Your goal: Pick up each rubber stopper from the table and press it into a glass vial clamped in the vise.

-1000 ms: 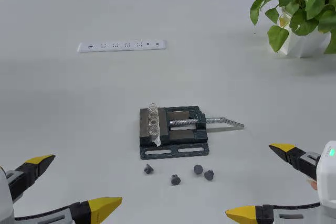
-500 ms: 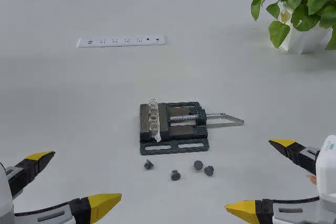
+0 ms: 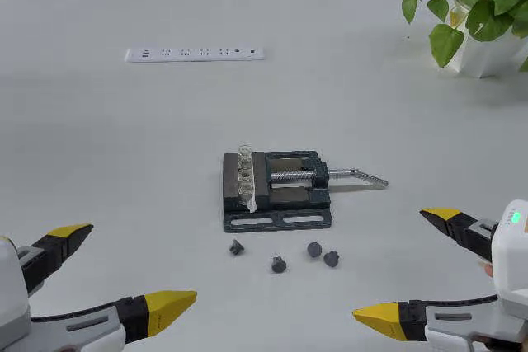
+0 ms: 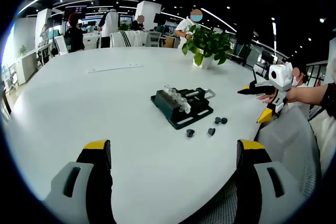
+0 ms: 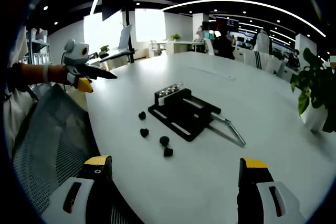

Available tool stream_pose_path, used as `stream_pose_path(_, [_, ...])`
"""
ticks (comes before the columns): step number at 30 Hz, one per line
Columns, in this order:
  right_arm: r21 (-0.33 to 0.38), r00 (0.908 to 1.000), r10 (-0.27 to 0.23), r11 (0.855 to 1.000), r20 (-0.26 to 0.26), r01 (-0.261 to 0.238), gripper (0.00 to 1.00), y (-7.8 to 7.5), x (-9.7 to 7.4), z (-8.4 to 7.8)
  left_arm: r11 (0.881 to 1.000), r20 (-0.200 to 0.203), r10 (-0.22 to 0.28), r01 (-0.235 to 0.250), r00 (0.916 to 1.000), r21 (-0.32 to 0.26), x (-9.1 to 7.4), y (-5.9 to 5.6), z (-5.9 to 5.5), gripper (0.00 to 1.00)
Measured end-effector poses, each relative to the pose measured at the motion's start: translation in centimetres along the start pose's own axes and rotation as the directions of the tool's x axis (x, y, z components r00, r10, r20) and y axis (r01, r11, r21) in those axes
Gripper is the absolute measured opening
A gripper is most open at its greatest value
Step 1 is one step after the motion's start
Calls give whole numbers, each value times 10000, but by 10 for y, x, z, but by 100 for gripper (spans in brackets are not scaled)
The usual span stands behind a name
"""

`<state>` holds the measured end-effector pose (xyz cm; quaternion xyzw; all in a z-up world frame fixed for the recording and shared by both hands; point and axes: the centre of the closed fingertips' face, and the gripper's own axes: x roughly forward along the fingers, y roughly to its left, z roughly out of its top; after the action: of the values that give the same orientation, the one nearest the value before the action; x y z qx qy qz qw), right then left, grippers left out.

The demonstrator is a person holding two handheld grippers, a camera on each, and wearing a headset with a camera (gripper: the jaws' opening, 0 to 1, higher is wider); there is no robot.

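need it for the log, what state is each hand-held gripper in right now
left hand-held gripper: open, holding nothing
right hand-held gripper: open, holding nothing

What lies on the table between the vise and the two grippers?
Four dark rubber stoppers lie loose there, near the vise; the rest of that stretch is bare table, as the head view shows.

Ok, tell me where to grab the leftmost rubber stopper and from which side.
Pinch the leftmost stopper across its wider head, coming down from above with the left claw. It sits apart from the other three stoppers, so open jaws fit either side; its tilt is too small to tell.
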<state>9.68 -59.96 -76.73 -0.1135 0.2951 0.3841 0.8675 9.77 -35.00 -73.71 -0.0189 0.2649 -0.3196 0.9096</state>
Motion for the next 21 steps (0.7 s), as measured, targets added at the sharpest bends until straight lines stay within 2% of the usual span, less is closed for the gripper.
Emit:
stream_pose_path(11, [-311,9999,65,9995,-88,-68,99,-3,3,8,9999,87,47,-46,10000,-133,1,-1,0,99])
stream_pose_path(21, [-263,9998,120,9996,-171,-124,99,-1,3,5,10000,-32,-1,1,10000,-38,0,-1,0,99])
